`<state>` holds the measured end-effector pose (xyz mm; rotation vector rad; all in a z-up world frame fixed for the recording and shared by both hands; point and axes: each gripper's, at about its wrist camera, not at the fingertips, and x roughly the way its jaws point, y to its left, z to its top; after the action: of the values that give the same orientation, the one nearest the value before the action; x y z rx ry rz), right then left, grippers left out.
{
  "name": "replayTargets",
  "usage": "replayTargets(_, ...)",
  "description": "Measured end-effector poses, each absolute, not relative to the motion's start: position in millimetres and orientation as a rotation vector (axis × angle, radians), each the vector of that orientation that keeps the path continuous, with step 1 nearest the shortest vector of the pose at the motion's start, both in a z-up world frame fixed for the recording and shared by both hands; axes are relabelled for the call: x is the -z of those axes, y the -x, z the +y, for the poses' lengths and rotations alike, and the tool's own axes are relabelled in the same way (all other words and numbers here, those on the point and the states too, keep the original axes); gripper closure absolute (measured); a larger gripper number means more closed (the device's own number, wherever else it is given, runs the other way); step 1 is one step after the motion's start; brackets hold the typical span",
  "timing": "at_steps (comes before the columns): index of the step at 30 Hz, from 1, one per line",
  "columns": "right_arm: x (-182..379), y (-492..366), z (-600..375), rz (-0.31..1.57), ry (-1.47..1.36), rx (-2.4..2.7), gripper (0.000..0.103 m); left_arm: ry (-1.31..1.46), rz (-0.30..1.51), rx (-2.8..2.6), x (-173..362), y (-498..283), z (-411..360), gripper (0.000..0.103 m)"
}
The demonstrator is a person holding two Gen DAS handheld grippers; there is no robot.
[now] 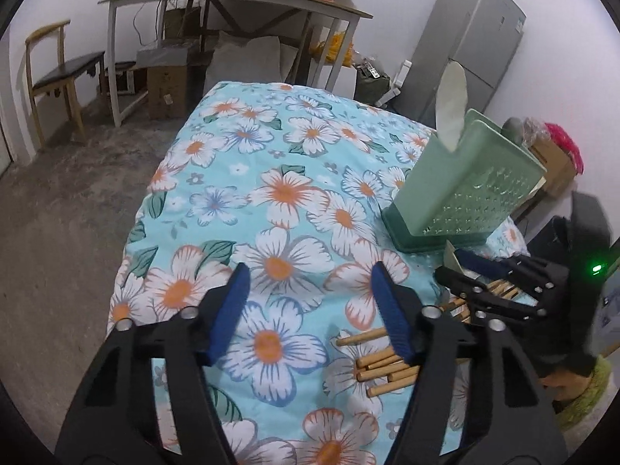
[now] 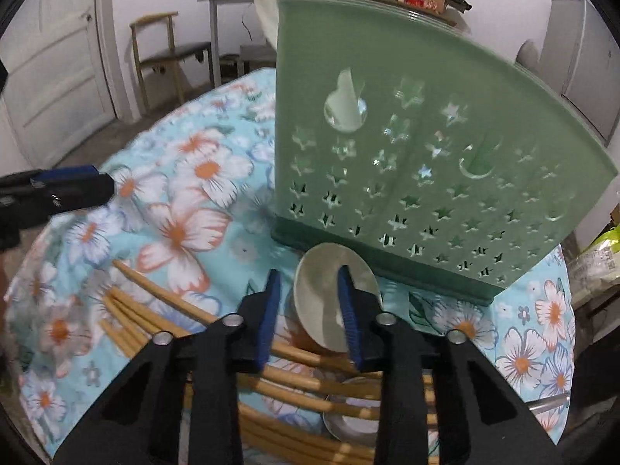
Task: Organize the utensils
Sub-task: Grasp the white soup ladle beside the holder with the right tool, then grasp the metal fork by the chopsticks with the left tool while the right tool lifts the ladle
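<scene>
On the flowered tablecloth (image 1: 271,201), going left to right: left gripper (image 1: 308,302) is hovering over bare cloth with its jaws spread wide, gripping nothing. Just right of it, a bundle of wooden chopsticks (image 1: 378,368) is lying flat, long axes running roughly left-right, blunt ends pointing left; its far ends are disappearing behind the left gripper's right finger and under the right gripper (image 1: 465,271). Further right and back, the green utensil holder (image 1: 461,190) is standing near the table's right edge, leaning in the fisheye, with a white spoon (image 1: 451,108) sticking bowl-up out of its left end.

From the right wrist view, the right gripper (image 2: 308,310) is sitting with jaws partly apart, fingers straddling a second white spoon (image 2: 329,298); I cannot tell whether the pads are touching it. Its bowl is pointing toward the holder (image 2: 426,135), its handle hidden under the gripper. Chopsticks (image 2: 162,310) are running diagonally beneath, cut off by the fingers. A metal spoon bowl (image 2: 348,422) is showing partly below, mostly covered.
</scene>
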<state>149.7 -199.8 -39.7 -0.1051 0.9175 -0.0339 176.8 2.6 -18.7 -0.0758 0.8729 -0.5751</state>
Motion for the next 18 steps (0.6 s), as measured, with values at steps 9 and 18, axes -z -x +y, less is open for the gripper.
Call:
replayTargets(9, 19.6, -137.5, -207.0, 0.831, 0.077, 0.062, 0.096, 0.114, 0.849, 0.632, 10.5, -168.6, 2.2, 0.062)
replayTargets(18, -53.2, -86.1, -267.4, 0.647, -0.196, 0.069, 0.097, 0.147, 0.825, 0.850, -7.8, -144.4, -23.7, 0.073)
